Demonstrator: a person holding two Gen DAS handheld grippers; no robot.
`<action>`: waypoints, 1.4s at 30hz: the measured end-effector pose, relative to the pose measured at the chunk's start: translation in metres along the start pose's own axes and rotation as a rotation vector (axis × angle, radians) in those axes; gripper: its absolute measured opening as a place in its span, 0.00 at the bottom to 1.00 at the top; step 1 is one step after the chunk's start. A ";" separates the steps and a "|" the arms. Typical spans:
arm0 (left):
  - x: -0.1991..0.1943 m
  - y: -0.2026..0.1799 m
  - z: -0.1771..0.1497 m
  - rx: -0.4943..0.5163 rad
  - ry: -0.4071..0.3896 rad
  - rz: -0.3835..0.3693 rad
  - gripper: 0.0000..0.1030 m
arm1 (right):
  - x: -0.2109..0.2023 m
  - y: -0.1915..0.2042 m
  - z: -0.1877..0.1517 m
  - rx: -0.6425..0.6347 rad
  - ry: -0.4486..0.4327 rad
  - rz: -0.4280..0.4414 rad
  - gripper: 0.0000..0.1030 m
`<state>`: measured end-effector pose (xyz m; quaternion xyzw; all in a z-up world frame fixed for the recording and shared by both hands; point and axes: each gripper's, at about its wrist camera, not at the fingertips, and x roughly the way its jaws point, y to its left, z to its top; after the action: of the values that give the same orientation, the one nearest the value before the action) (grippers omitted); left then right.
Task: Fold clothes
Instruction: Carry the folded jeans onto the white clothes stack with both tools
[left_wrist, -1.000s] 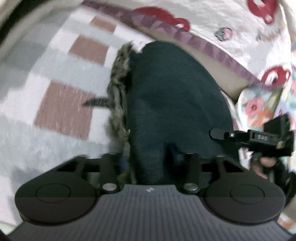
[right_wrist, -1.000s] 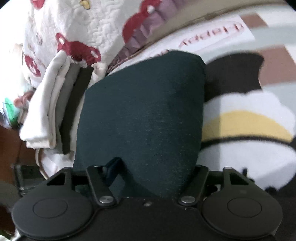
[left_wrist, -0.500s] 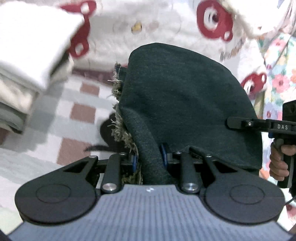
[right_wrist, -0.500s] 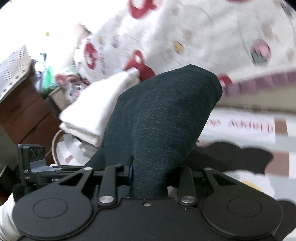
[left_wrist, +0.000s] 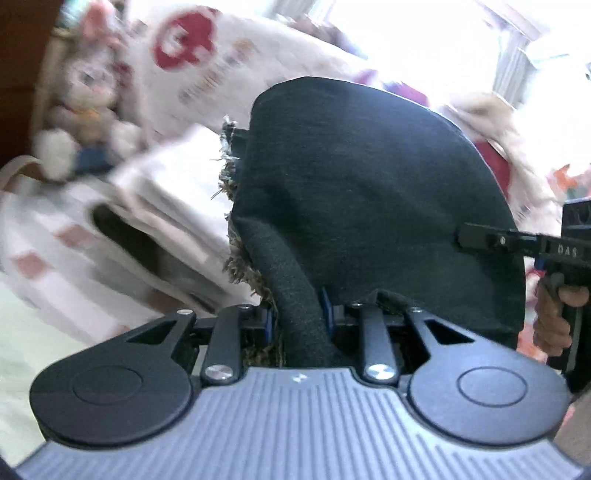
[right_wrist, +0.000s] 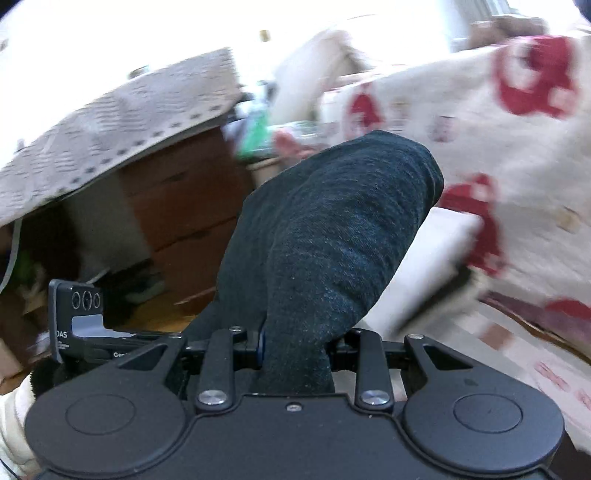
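Two grippers raised level, left gripper (left_wrist: 297, 319) and right gripper (right_wrist: 295, 347) each clamping dark garment (left_wrist: 369, 192), backdrop blurred, apparently bedding.

Left claw (left_wrist: 297, 319) clamps the dark frayed garment (left_wrist: 369, 206), held aloft.

The dark garment (left_wrist: 369, 206), lying on the checked bedspread (left_wrist: 48, 236) a second ago, now hangs lifted clear above it. Both views tilt upward from that bedspread: the wooden drawers (right_wrist: 184, 206) and a stuffed toy (left_wrist: 88, 92) come into sight.
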<state>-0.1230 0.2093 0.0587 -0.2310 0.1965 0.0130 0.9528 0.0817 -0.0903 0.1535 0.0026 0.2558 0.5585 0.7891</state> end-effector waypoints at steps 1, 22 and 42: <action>-0.010 0.007 0.006 -0.008 -0.013 0.029 0.22 | 0.010 0.006 0.010 -0.010 0.012 0.034 0.32; 0.147 0.105 0.237 0.210 0.115 0.265 0.36 | 0.225 -0.117 0.147 0.089 -0.096 0.113 0.33; 0.304 0.060 0.193 0.404 0.246 0.356 0.40 | 0.233 -0.205 0.069 0.456 -0.031 -0.380 0.42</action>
<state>0.2216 0.3283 0.0746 0.0016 0.3465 0.1126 0.9313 0.3476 0.0578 0.0605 0.1404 0.3587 0.3286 0.8624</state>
